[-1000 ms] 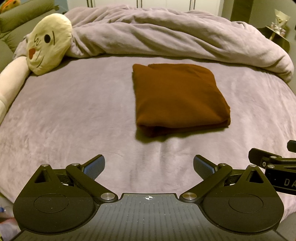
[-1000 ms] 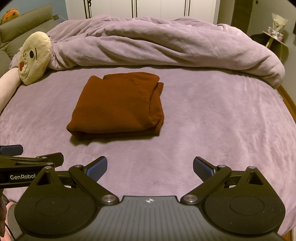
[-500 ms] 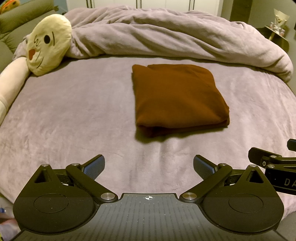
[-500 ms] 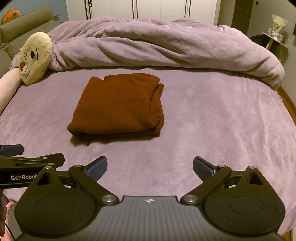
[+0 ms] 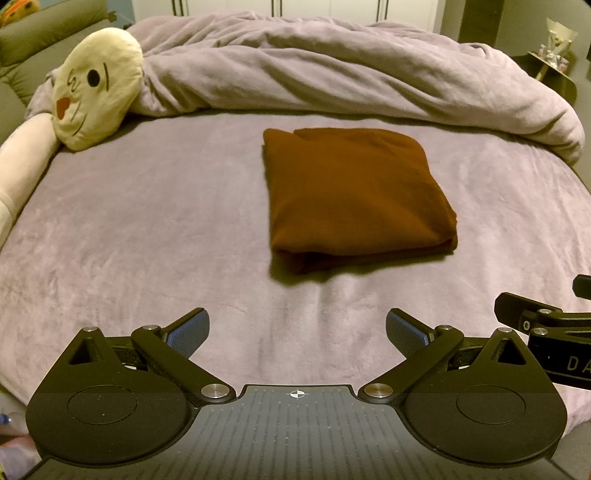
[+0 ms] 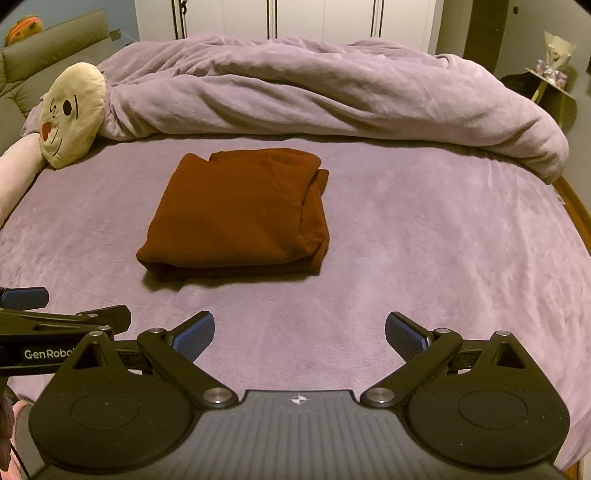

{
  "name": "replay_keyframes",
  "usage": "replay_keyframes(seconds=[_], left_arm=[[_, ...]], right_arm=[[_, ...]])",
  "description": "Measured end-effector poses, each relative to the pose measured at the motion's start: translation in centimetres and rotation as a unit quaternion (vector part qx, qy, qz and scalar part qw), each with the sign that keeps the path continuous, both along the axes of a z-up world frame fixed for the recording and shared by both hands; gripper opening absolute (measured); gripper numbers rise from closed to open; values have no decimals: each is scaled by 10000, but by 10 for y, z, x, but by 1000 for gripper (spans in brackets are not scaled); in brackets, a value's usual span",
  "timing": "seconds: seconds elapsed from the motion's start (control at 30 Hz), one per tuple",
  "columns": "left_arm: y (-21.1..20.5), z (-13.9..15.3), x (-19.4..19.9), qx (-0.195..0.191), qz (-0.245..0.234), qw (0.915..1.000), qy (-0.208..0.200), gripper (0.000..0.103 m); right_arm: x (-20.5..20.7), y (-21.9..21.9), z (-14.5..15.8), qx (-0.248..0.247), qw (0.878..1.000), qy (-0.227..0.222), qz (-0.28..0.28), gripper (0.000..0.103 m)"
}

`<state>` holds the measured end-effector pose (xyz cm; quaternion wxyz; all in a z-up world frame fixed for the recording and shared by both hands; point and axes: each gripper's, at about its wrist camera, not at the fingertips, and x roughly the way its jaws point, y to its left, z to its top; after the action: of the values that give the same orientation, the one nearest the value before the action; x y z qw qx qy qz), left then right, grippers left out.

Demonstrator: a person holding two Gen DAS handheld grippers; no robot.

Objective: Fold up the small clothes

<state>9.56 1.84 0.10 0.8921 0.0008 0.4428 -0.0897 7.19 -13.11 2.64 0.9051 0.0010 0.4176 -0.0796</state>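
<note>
Bed (image 5: 147, 236): the mauve plush surface filling both of your wrist views; everything below lies on it or hangs over its near edge.
Duvet (image 5: 332, 74): a rumpled mauve roll lying across the far side of the bed, from the far left to the far right corner.
Sofa (image 5: 48, 29): olive-green, far left, beyond the bed.
Brown garment (image 5: 354, 192): the task's thing, folded into a thick rectangle that lies flat on the bed, about mid-bed, near the duvet but apart from it. Its layered fold edge faces you. In your right wrist view (image 6: 236, 214) stacked edges also show along its right side. Neither gripper touches it.
Plush toy (image 5: 96, 88): a cream round face with a dark eye and an orange nose, far left, leaning against the duvet's left end.
Left gripper (image 5: 295, 332): your jaws are spread wide with nothing between them, held over the near bed edge, well apart from the garment.
Right gripper (image 6: 299, 334): likewise spread wide and empty, just beside the left gripper, over the near edge.
Blue pads (image 6: 194, 334): textured finger faces, bare on both grippers.
</note>
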Motion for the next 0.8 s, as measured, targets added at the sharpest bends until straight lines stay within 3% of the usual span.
replay_keyframes(seconds=[0.8], left_arm=[[2, -6, 5, -12, -141, 9999, 83, 103]], right_arm=[[3, -4, -1, 11, 10000, 37, 11, 99]])
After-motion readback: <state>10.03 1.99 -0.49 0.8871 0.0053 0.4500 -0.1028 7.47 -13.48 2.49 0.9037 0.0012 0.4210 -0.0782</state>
